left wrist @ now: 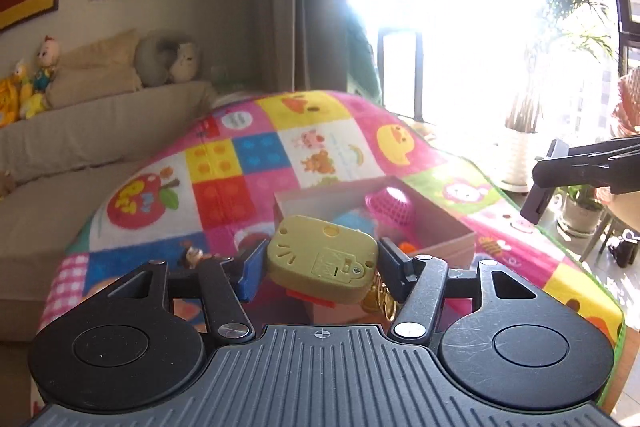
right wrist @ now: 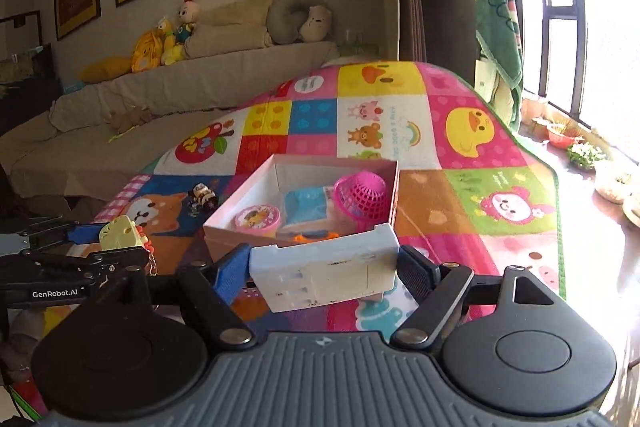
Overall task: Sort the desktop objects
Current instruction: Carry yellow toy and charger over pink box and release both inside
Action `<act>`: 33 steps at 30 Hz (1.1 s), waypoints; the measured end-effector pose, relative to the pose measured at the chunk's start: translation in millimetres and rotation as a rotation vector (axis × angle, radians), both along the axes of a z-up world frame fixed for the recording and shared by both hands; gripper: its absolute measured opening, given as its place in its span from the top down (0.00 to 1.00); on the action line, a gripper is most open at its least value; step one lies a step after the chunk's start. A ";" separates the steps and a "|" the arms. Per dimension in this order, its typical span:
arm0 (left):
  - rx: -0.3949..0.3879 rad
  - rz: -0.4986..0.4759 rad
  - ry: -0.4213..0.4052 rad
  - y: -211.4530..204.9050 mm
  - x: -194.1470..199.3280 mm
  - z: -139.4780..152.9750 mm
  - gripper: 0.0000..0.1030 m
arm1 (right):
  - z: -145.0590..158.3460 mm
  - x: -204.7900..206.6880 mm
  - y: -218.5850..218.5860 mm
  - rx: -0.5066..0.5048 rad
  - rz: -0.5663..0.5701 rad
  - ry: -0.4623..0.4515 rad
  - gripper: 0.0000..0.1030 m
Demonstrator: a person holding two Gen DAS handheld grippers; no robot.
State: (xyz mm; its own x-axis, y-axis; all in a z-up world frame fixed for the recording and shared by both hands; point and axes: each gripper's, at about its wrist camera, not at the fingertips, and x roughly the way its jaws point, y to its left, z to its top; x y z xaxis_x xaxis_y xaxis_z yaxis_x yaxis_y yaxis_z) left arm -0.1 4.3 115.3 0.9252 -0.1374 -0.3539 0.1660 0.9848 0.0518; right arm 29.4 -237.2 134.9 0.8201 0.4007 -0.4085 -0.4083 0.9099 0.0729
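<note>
My left gripper (left wrist: 322, 260) is shut on a yellow-green cat-shaped toy (left wrist: 320, 247), its back with the battery cover facing the camera and a gold chain (left wrist: 382, 301) hanging below. In the right wrist view the same toy (right wrist: 120, 233) hangs at the left, above the mat. My right gripper (right wrist: 322, 269) is shut on a white rectangular plastic piece (right wrist: 324, 263), held above the near wall of an open cardboard box (right wrist: 248, 203). The box holds a pink mesh basket (right wrist: 360, 197), a pink round tin (right wrist: 258, 219), a blue packet (right wrist: 306, 205) and something orange (right wrist: 316, 237).
A colourful patchwork play mat (right wrist: 480, 187) covers the table. A small dark figurine (right wrist: 204, 195) lies on it left of the box. A beige sofa (right wrist: 160, 95) with plush toys runs behind. Bright windows, a potted palm (left wrist: 520, 131) and bowls on the sill are to the right.
</note>
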 end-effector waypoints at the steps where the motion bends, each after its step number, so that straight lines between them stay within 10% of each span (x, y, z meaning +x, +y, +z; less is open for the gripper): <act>1: 0.010 -0.002 -0.034 -4.0 8.0 9.6 0.38 | 8.5 -0.5 -2.4 0.006 -0.005 -0.031 0.23; 8: -0.024 0.006 -0.085 -25.6 116.7 40.5 0.37 | 35.6 21.6 -2.3 0.007 -0.029 -0.128 0.23; 12: -0.111 0.050 0.016 -11.5 159.1 19.8 0.26 | 25.8 44.6 6.3 -0.007 -0.032 -0.099 0.23; 21: -0.091 0.110 0.185 22.5 93.0 -62.2 0.11 | -14.2 106.1 15.3 0.023 -0.062 0.036 0.23; 33: -0.022 0.216 0.270 55.0 57.3 -98.0 0.00 | -52.9 136.5 35.2 0.101 -0.090 0.183 0.17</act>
